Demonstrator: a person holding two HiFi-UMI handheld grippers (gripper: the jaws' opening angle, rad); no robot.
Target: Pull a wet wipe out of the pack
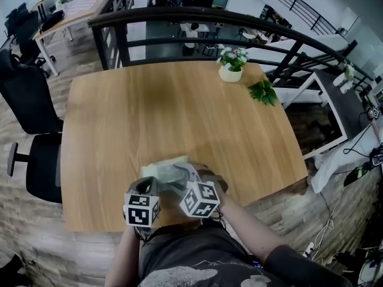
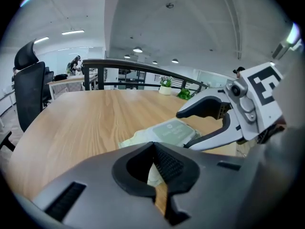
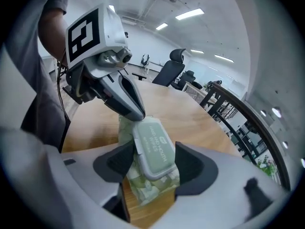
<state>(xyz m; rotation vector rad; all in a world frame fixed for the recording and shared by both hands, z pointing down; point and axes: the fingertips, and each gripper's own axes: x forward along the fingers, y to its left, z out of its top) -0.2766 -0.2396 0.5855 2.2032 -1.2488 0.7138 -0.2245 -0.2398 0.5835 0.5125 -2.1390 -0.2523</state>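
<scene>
Closest to the head camera is the person's dark shirt (image 1: 197,256), filling the bottom middle of the frame, with both forearms reaching up from it. Just above, at the lower middle, the two marker cubes sit side by side over the near edge of a wooden table (image 1: 179,112). The wet wipe pack (image 1: 164,168) lies flat on the wood right in front of them, pale green with a grey-green lid (image 3: 153,147) that is down.

The right gripper (image 3: 152,159) has its jaws spread wide, one on each side of the pack, the lid lying between the pads; whether a pad touches the lid's edge I cannot tell. The left gripper (image 3: 137,113) has its jaws pressed together, and its tip rests against the pack at the far end of the lid.

Toward the upper right of the table stand a small potted plant (image 1: 231,64) and a green leafy sprig (image 1: 262,92). Black office chairs (image 1: 27,103) stand at the left edge, and a dark curved railing (image 1: 209,17) runs behind the table.
</scene>
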